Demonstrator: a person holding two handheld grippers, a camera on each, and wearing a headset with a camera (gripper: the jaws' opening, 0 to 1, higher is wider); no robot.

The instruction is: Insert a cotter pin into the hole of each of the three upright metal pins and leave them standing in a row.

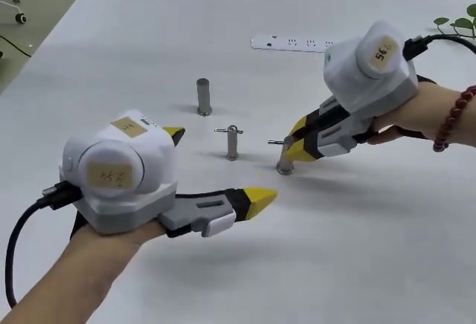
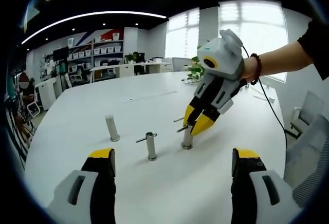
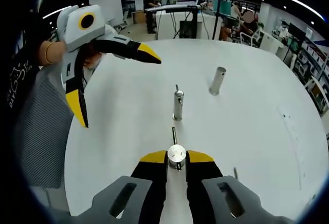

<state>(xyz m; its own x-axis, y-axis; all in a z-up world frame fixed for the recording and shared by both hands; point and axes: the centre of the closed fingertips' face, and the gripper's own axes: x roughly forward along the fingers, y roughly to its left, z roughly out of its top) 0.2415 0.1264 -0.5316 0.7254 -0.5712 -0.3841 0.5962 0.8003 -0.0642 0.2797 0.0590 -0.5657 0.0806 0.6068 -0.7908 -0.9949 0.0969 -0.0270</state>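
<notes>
- Steel-grey upright pins stand in a slanted row on the white table [image 1: 357, 250]: far pin [image 1: 203, 96], middle pin [image 1: 233, 143] and near pin [image 1: 285, 164]
- The right gripper [image 1: 296, 140] sits at the near pin's top, jaws almost closed, apparently pinching the head of a cotter pin [image 1: 276, 143]
- This cotter pin lies horizontal; in the head view its tip pokes out toward 9 o'clock, and in the right gripper view it points to 12 o'clock, in line with the jaws
- The middle pin already carries a fitted cotter [image 1: 222, 130]
- The far pin looks bare, at 10 o'clock from the right gripper
- The left gripper [image 1: 217, 166] is spread wide and holds nothing; it sits at 6 o'clock of the far pin and is probably the nearer one
</notes>
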